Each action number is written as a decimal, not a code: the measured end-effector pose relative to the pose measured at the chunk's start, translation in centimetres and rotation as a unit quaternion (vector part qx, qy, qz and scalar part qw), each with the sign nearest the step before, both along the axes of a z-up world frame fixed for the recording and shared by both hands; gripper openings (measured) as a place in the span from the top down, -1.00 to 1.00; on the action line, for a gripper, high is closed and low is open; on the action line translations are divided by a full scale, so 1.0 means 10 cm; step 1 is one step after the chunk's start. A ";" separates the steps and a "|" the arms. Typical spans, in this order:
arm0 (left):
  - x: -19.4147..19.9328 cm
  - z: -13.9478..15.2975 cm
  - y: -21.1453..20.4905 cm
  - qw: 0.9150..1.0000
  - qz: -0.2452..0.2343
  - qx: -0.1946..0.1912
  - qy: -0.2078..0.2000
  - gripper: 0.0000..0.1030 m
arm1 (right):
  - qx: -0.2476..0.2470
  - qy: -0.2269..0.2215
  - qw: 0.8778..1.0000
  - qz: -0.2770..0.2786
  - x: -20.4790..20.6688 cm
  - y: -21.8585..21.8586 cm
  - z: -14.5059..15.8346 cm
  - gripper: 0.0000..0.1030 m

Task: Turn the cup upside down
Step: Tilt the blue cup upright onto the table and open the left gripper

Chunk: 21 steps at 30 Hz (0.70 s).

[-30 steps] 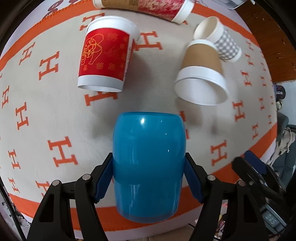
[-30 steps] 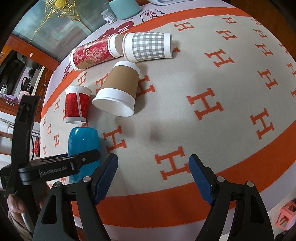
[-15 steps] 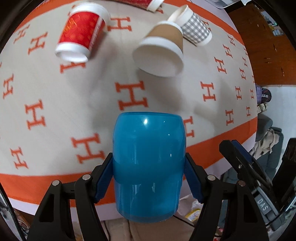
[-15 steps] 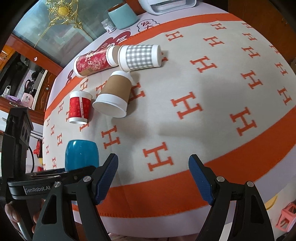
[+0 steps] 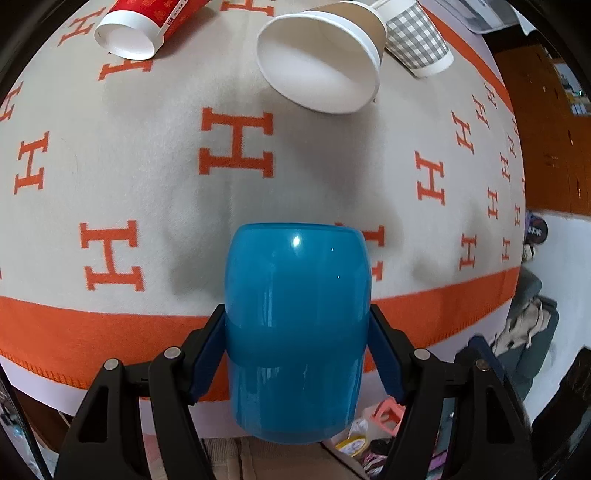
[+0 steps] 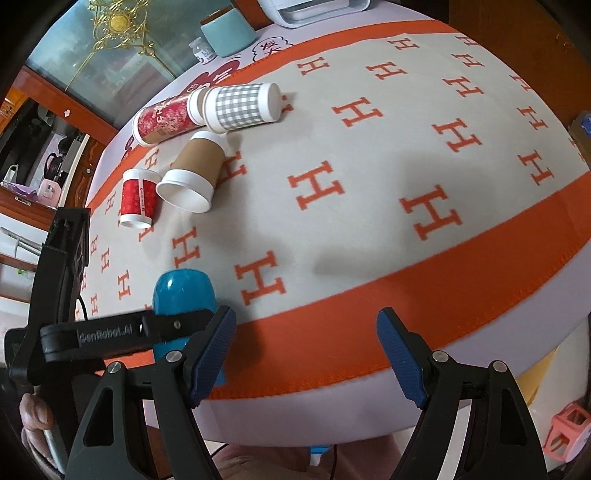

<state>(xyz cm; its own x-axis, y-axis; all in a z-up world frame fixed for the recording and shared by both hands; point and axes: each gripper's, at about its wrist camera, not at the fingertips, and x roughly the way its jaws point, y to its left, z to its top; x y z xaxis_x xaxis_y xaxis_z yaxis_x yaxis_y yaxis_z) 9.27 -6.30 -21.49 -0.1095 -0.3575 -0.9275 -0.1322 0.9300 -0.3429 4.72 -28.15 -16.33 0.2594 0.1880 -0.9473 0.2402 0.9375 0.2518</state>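
My left gripper (image 5: 297,350) is shut on a glossy blue cup (image 5: 297,332) and holds it in the air over the near orange border of the cloth. The cup's far end points away from me. The blue cup also shows in the right wrist view (image 6: 183,295), held by the left gripper (image 6: 173,328) at the lower left. My right gripper (image 6: 306,354) is open and empty, above the table's front edge to the right of the blue cup.
A beige cloth with orange H marks (image 6: 369,166) covers the table. Several paper cups lie on their sides at the back: a brown one (image 5: 325,62), a red one (image 5: 147,22), a grey checked one (image 5: 417,40) and a long red one (image 6: 162,118). A teal container (image 6: 227,31) stands further back.
My left gripper has lifted the blue cup and drawn it back toward the table's front edge. The paper cups have slid up and away in its view. The right gripper has also pulled back.
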 end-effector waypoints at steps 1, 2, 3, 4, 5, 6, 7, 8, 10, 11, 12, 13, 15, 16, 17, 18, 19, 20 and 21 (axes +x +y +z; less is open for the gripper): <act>0.01 0.00 -0.03 1.000 0.002 0.002 -0.003 -0.36 | -0.001 0.000 1.000 0.000 -0.02 -0.03 0.00 -0.56; 0.03 -0.01 -0.09 1.000 0.002 0.007 -0.006 -0.36 | -0.002 0.000 1.000 0.000 -0.04 -0.05 0.00 -0.56; 0.04 -0.01 -0.11 1.000 0.002 0.010 -0.009 -0.36 | -0.002 0.001 1.000 0.000 -0.04 -0.07 0.00 -0.56; 0.04 -0.02 -0.14 1.000 0.002 0.012 -0.011 -0.37 | -0.002 0.001 1.000 0.000 -0.06 -0.10 -0.01 -0.56; 0.04 -0.03 -0.15 1.000 0.002 0.014 -0.012 -0.37 | -0.002 0.002 1.000 0.000 -0.06 -0.11 -0.01 -0.56; 0.04 -0.04 -0.16 1.000 0.001 0.017 -0.012 -0.37 | -0.002 0.002 1.000 0.000 -0.08 -0.13 -0.02 -0.56; 0.04 -0.05 -0.16 1.000 -0.002 0.017 -0.009 -0.37 | -0.002 0.003 1.000 0.000 -0.08 -0.14 -0.02 -0.56; 0.04 -0.06 -0.17 1.000 -0.004 0.017 -0.007 -0.37 | -0.002 0.004 1.000 0.001 -0.09 -0.15 -0.03 -0.56; 0.03 -0.05 -0.20 1.000 -0.009 0.017 -0.010 -0.38 | -0.001 0.005 1.000 0.001 -0.11 -0.17 -0.03 -0.56; 0.03 -0.03 -0.21 1.000 -0.013 0.019 -0.014 -0.39 | 0.000 0.005 1.000 0.001 -0.11 -0.18 -0.04 -0.56; 0.03 0.00 -0.23 0.999 -0.017 0.025 -0.020 -0.40 | 0.000 0.005 1.000 0.000 -0.12 -0.18 -0.04 -0.56; 0.04 0.04 -0.25 0.999 -0.021 0.029 -0.026 -0.42 | 0.000 0.005 1.000 0.000 -0.12 -0.19 -0.04 -0.56; 0.04 0.10 -0.27 0.998 -0.026 0.035 -0.037 -0.48 | 0.001 0.005 1.000 0.001 -0.13 -0.20 -0.03 -0.56; 0.04 0.14 -0.28 0.998 -0.029 0.039 -0.042 -0.49 | 0.001 0.004 1.000 0.001 -0.13 -0.20 -0.03 -0.56; 0.03 0.17 -0.27 0.998 -0.030 0.042 -0.045 -0.49 | 0.002 0.003 1.000 0.002 -0.13 -0.20 -0.03 -0.56; 0.03 0.19 -0.27 0.997 -0.032 0.043 -0.048 -0.49 | 0.003 0.003 1.000 0.003 -0.13 -0.19 -0.02 -0.56; 0.03 0.22 -0.26 0.997 -0.033 0.043 -0.049 -0.49 | 0.003 0.002 1.000 0.004 -0.14 -0.19 -0.01 -0.56; 0.01 0.24 -0.24 0.997 -0.034 0.043 -0.051 -0.49 | 0.003 0.001 1.000 0.005 -0.14 -0.18 -0.01 -0.56; 0.00 0.26 -0.23 0.997 -0.035 0.044 -0.053 -0.49 | 0.003 0.000 1.000 0.007 -0.14 -0.17 0.00 -0.56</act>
<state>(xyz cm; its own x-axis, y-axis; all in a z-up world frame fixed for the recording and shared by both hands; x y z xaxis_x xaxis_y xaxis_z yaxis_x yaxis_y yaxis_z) 9.30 -8.57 -18.84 -0.0307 -0.2693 -0.9626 -0.0322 0.9628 -0.2683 3.29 -29.88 -16.32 0.2558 0.1977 -0.9463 0.2274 0.9391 0.2577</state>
